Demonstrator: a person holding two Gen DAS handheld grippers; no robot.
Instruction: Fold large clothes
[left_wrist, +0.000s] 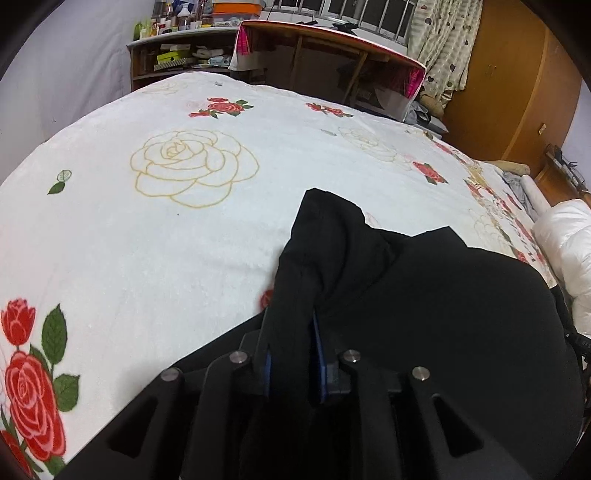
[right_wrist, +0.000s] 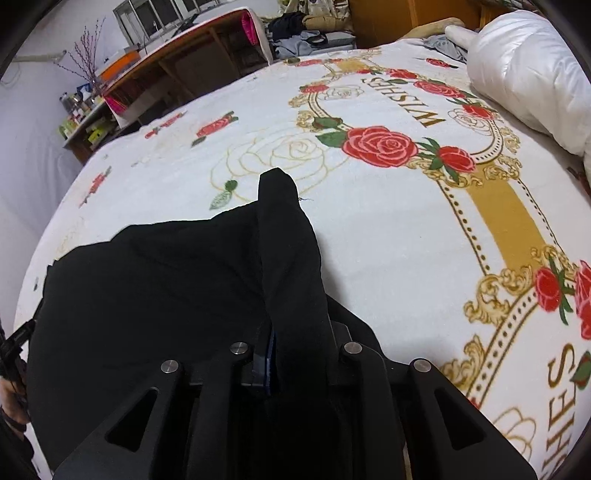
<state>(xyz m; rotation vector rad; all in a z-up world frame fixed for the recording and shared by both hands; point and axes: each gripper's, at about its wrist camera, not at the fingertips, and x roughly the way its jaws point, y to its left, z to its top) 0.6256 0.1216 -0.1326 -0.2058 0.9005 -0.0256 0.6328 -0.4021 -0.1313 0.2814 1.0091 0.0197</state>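
While rose-print blanket (left_wrist: 147, 240) is covering bed below desk (left_wrist: 325, 40), left gripper (left_wrist: 291, 332) and right gripper (right_wrist: 295, 332) are each pinching black garment (left_wrist: 424, 295) fold.

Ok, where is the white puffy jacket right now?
The white puffy jacket lies at the bed's far right edge in the right wrist view, beside the rose blanket.
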